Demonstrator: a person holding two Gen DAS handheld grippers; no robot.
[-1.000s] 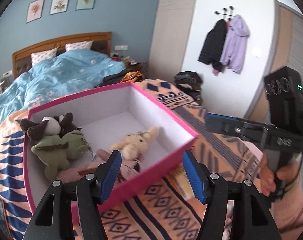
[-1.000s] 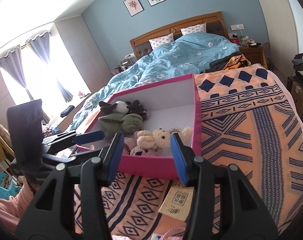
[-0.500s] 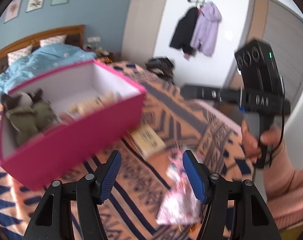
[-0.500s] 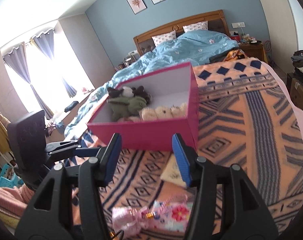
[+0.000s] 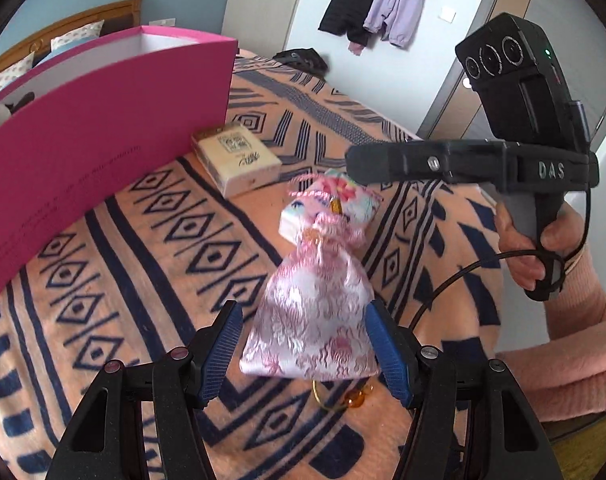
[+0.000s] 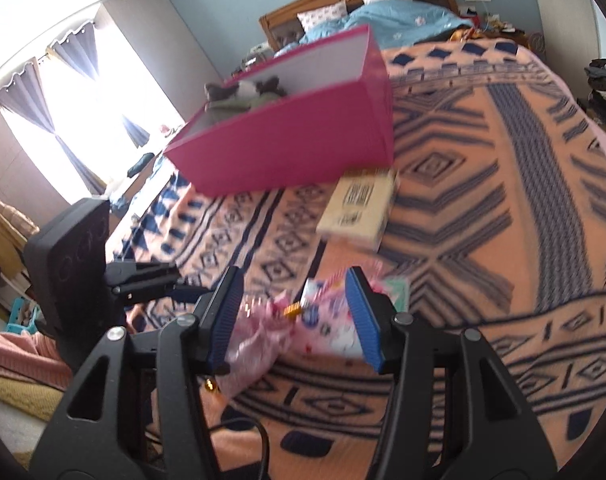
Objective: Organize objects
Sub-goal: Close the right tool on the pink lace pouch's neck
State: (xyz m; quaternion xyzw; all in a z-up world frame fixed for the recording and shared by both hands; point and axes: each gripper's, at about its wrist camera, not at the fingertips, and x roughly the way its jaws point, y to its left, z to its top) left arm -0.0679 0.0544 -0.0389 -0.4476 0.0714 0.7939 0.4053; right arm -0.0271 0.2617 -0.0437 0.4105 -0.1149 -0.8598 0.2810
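- Big pink box (image 5: 103, 136) sits well ahead of both sets of jaws on the patterned blanket (image 6: 483, 208), with plush toys (image 6: 243, 94) inside it, so I'd say we're mid-sort and going for the next item.
- A cream carton (image 5: 239, 160) lies just beside the box, beyond the jaws.
- The pink satin pouch (image 5: 315, 312) lies right between the left gripper (image 5: 303, 344) pads; jaws are apart, not pressing it.
- A floral packet (image 6: 335, 328) sits between the right gripper (image 6: 295, 312) pads, jaws also apart. It's blurry, so contact is hard to call.
- Next up, I reckon: settle lower, squeeze the pouch, carry it into the box.
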